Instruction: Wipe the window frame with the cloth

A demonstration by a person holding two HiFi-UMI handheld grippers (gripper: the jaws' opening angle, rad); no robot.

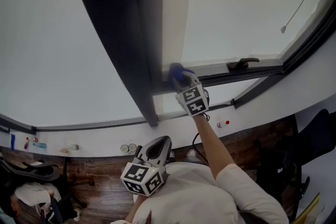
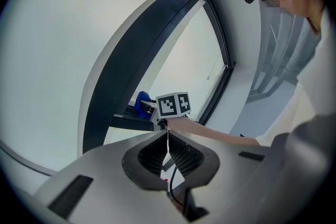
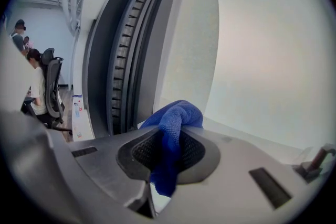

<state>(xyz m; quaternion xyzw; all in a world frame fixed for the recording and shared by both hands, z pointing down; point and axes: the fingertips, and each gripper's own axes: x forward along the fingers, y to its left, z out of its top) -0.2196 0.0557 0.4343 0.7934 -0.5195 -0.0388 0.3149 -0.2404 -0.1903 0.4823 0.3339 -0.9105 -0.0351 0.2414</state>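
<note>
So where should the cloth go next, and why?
Probably slide the right claw along the window frame toward the handle: its blue cloth sits at the corner by the dark post, and the frame stretches on from there.

Right gripper [image 1: 181,79] with blue cloth [image 1: 176,71] against dark window frame [image 1: 149,34]; left gripper [image 1: 156,148] low, well apart.

Blue cloth [image 3: 176,120], bunched, pinched in rt hand-held gripper [image 3: 167,150], at dark window frame [image 1: 126,34] btm corner.
</note>
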